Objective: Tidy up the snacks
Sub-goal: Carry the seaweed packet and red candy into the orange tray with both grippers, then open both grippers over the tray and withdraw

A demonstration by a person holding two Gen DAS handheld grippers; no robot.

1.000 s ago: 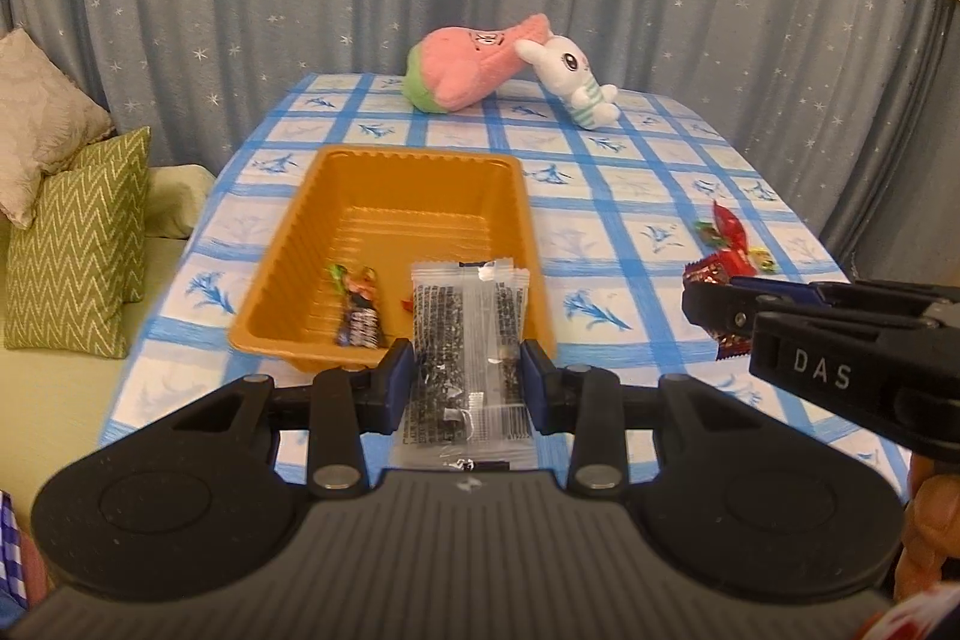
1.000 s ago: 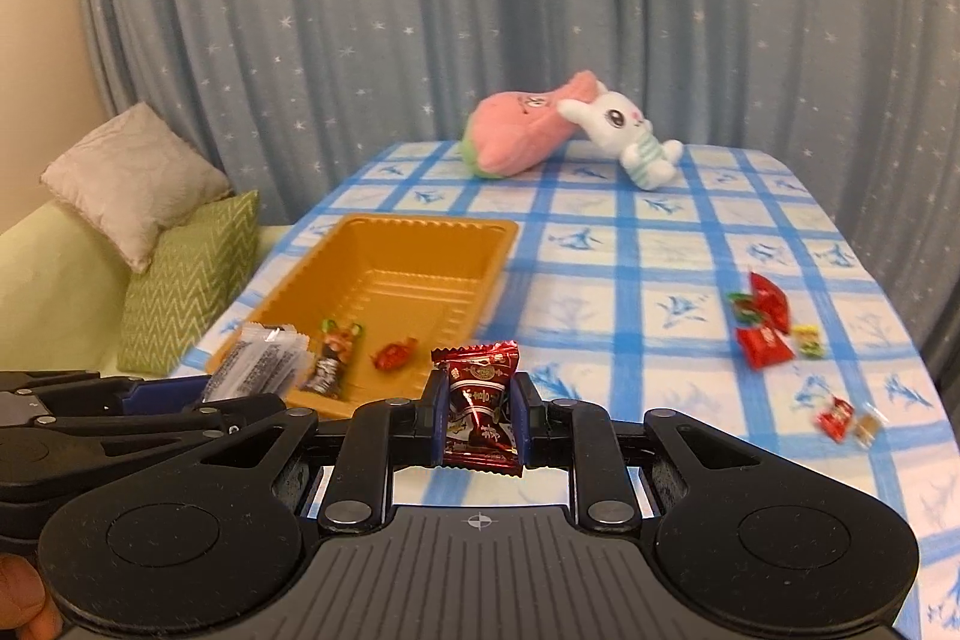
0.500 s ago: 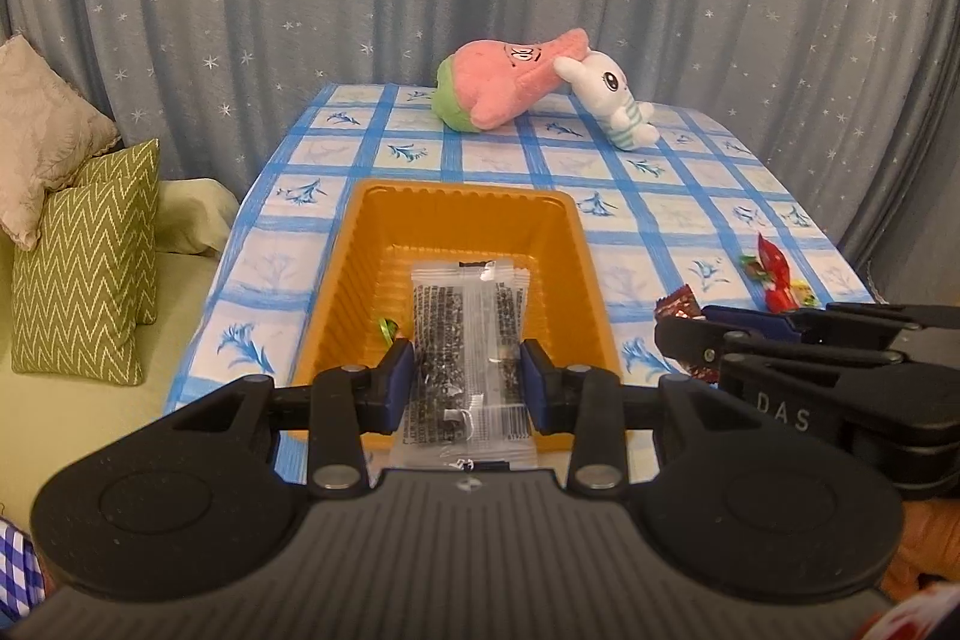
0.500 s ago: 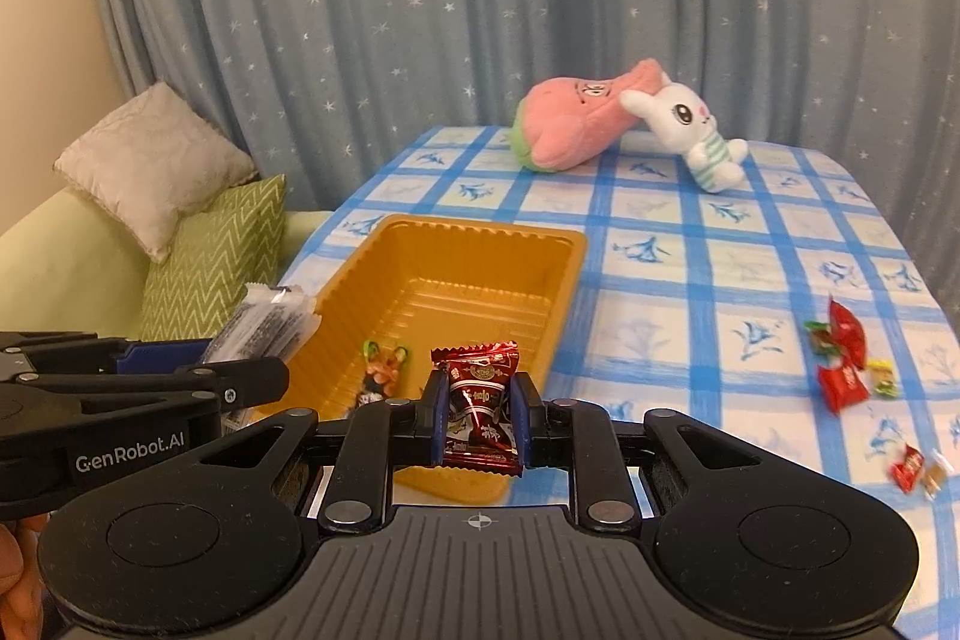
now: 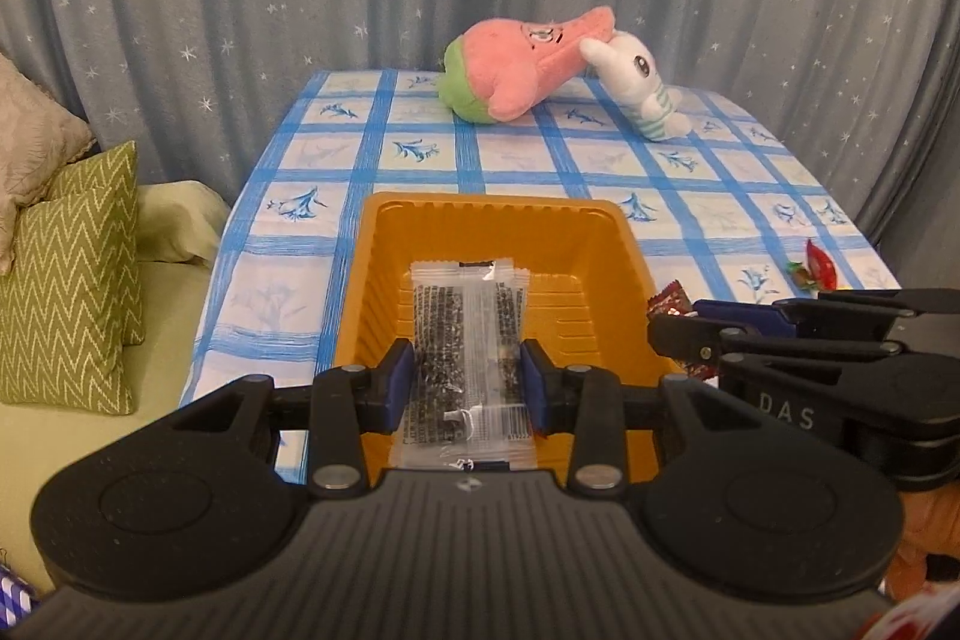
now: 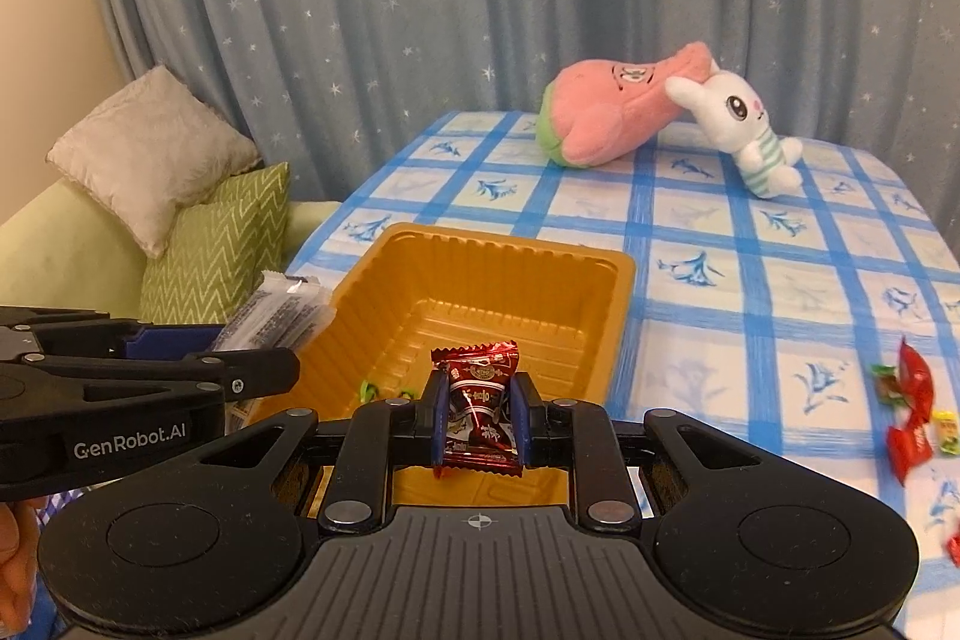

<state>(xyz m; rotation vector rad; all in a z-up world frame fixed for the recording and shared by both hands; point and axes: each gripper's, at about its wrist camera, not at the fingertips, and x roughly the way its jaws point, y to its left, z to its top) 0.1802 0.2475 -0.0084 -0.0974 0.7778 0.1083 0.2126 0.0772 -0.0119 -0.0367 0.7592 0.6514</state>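
An orange tray (image 5: 498, 211) sits on the blue-checked table; it also shows in the right wrist view (image 6: 510, 250). My left gripper (image 5: 467, 388) is shut on a clear packet of dark snack (image 5: 465, 340) and holds it over the tray's near end. My right gripper (image 6: 479, 415) is shut on a dark red candy (image 6: 477, 400) over the tray's near right part. A bit of green wrapper (image 6: 369, 389) shows inside the tray. Each gripper shows at the side of the other's view.
Loose red and green candies (image 6: 909, 400) lie on the table (image 6: 750, 292) to the right of the tray. A pink plush (image 5: 522, 70) and a white rabbit plush (image 5: 639, 85) lie at the far end. Green and beige cushions (image 5: 66, 268) are on a sofa at left.
Both grippers have moved forward and inward over the tray with their snacks still held. The tray now fills more of both views.
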